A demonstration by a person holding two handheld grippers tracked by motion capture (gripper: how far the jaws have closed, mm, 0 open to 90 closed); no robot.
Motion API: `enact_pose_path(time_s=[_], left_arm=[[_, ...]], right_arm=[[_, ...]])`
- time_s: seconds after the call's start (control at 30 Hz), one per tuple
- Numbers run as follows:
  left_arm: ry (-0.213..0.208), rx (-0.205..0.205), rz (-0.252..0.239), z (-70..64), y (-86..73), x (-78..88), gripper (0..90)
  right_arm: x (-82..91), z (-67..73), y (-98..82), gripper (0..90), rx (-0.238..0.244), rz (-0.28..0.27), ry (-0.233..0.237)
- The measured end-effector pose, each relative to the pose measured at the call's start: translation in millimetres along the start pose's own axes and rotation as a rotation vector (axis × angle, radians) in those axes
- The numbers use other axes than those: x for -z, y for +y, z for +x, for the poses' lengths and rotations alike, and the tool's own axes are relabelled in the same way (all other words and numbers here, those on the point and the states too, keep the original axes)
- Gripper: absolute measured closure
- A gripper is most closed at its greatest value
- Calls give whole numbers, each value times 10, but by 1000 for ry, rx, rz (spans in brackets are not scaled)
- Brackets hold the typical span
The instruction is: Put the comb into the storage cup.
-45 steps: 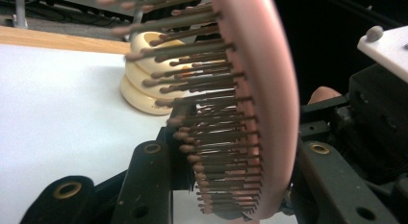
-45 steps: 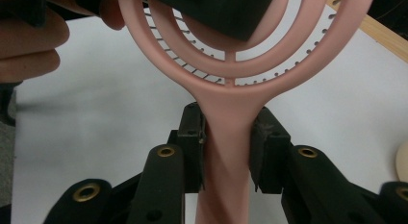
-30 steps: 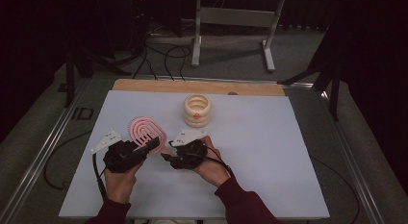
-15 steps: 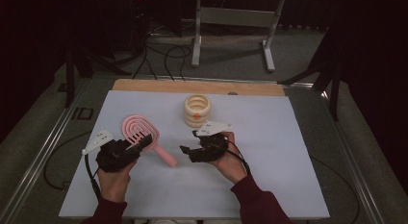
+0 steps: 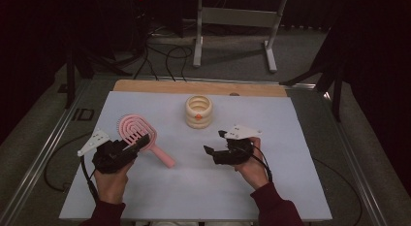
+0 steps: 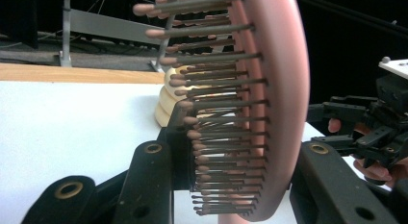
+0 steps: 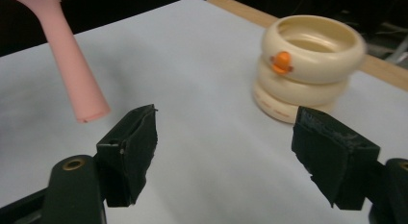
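Behind the two hands, near the far edge of the worktop (image 5: 291, 187), stands a cream ringed container (image 5: 198, 111), three stacked round bands with a small orange knob on its side; nothing lies between it and the grippers. A pale grey sheet covers the worktop, with a wooden strip (image 5: 145, 86) bare along its far edge. Beyond, the room is dark, with cables (image 5: 160, 56) on a grey floor and a white metal stand (image 5: 232, 22). The left hand-held gripper (image 5: 138, 142) pinches the head of a pink hairbrush (image 5: 140, 134), smooth plastic with rows of thin, ball-tipped bristles, its tapered handle pointing toward the right hand-held gripper (image 5: 214, 142). That gripper's jaws have just been opening and stand spread, their padded black faces bare, well apart from the handle.
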State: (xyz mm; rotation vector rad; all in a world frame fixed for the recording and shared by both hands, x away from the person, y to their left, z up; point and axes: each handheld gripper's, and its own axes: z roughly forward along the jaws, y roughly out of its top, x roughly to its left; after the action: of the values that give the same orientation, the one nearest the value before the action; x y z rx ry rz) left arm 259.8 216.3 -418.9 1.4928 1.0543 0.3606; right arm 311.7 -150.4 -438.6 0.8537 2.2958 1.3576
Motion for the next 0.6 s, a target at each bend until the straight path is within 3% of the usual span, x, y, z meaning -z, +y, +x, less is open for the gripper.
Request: enact_pose_path(time_s=[0.23,0.6], left_arm=[[7,-3,3,13,13,10,642],[23,-11,18,19,16,-4,642]], right_arm=[[223,-92,-145,203,14,-17,-77],[521,-292,-455,147,-46,-39,-133]])
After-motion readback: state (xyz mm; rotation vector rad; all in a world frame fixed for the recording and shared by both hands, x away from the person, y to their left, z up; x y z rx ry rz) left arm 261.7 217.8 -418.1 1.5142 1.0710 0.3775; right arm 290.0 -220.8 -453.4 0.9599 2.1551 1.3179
